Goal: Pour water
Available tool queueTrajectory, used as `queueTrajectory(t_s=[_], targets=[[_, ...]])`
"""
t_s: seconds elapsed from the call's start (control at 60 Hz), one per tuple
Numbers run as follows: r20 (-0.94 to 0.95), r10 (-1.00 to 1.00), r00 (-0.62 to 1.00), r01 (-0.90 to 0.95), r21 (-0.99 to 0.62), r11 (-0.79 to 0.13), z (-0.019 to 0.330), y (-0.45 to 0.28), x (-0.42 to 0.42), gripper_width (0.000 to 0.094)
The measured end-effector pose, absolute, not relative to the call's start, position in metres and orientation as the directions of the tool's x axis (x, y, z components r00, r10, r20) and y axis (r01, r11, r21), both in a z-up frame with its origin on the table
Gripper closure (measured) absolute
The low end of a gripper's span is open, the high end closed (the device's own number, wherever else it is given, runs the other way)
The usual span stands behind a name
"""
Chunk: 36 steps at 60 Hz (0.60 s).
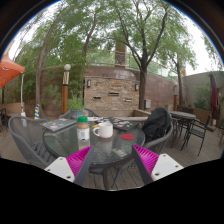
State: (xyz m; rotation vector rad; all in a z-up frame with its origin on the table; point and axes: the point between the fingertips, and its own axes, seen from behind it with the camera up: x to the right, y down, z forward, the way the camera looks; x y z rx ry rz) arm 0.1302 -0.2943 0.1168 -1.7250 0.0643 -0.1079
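The tool (112, 160) is held open, nothing gripped; beyond it, a green-capped clear bottle (83, 132) and white mug (103, 129), contents indiscernible, are seen on the round glass tabletop (122, 147).

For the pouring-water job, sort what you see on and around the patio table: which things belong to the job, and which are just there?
Belongs to the job:
- bottle
- white mug
- glass table
- gripper, fingers open, short of both

Just there:
- black bag on a chair
- brick wall
- orange umbrella
- trees
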Motion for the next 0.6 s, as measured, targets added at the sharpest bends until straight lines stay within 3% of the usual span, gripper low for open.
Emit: queueTrajectory(t_s=[0.25, 0.533, 0.567, 0.6], targets=[[-0.002, 0.016, 1.0, 0.001, -0.989, -0.145, 0.099, -0.209, 0.049, 0.0114], [-0.023, -0.08, 0.996, -0.032, -0.993, -0.113, 0.099, -0.125, 0.024, 0.0116], [-0.026, -0.088, 0.996, -0.036, -0.993, -0.108, 0.101, -0.108, 0.028, 0.0132], [-0.027, -0.094, 0.995, -0.037, -0.994, -0.107, 0.099, -0.106, 0.023, 0.0217]])
